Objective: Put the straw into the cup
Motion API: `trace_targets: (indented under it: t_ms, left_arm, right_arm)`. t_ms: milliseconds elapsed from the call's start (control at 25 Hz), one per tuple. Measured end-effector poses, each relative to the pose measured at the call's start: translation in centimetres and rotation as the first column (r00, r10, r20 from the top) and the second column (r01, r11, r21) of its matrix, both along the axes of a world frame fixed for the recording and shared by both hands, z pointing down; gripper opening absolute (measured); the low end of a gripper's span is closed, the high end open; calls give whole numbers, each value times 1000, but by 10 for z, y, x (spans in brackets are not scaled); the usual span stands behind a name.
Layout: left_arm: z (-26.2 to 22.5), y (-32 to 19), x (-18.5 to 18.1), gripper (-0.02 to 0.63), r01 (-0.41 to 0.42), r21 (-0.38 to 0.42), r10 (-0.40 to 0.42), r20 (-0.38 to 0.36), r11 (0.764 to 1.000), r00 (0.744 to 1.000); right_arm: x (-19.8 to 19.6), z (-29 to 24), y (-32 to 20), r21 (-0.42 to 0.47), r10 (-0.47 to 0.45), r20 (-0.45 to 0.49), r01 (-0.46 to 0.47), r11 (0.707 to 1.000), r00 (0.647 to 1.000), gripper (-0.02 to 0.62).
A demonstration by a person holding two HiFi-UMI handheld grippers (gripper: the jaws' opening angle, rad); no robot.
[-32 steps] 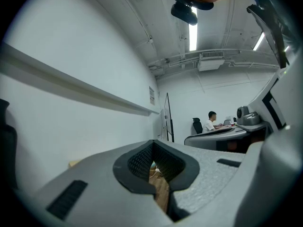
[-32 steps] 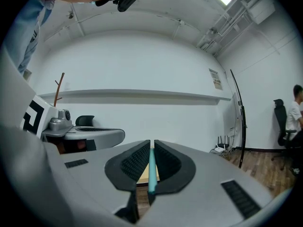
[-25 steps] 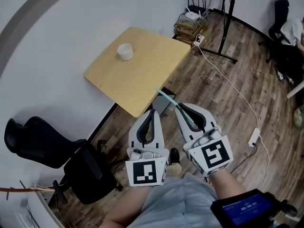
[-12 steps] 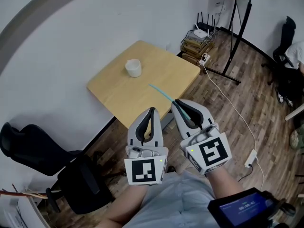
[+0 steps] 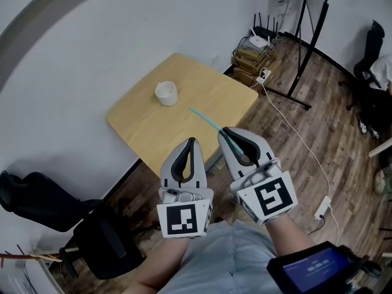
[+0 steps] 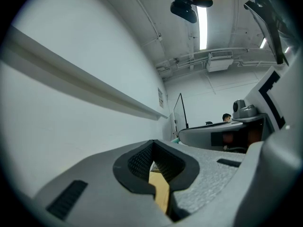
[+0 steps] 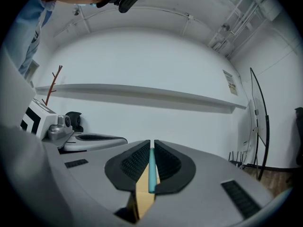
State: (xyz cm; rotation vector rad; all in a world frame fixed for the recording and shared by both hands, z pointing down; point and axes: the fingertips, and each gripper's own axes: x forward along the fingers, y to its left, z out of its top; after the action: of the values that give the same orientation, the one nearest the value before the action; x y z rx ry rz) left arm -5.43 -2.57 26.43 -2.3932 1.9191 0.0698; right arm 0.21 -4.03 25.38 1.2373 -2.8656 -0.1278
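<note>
The right gripper point(image 5: 226, 131) is clamped on a teal straw point(image 5: 206, 120). In the right gripper view the straw point(image 7: 152, 171) stands pinched between the two dark ribbed pads, which press on it from both sides. From the head view, the straw sticks out past the jaw tips, forward and to the left. Its free end lies over the near part of the wooden table point(image 5: 214, 87).

The left gripper point(image 5: 191, 143) hangs just beside the right one, on its left, with its tips a little behind. Its jaws are brought together at the tips. In its own view the left gripper point(image 6: 153, 145) has nothing between its pads, and only a strip of the tabletop shows through the gap below them.

The white cup point(image 5: 166, 93) stands upright on the table, ahead of both grippers and to the left of the straw's free end, well apart from it. Neither gripper touches it.

Behind and to the left of the left gripper is a black office chair point(image 5: 37, 195). On the wood floor to the right of the right gripper trails a white cable point(image 5: 288, 118).
</note>
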Motion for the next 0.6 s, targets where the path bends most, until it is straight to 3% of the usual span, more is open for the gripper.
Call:
trace_targets:
  t_ms: [240,600]
  left_arm:
    - [24,-59,4,-3,47,-79,-45,30,996,999]
    - [23,-155,25,-3,167,-106,-160,72,980,984]
  right_arm:
    - [9,20,-61,-63,-41,13,42,997,999,25]
    - [26,28,-155,-110,-172,48,176,978,984,25]
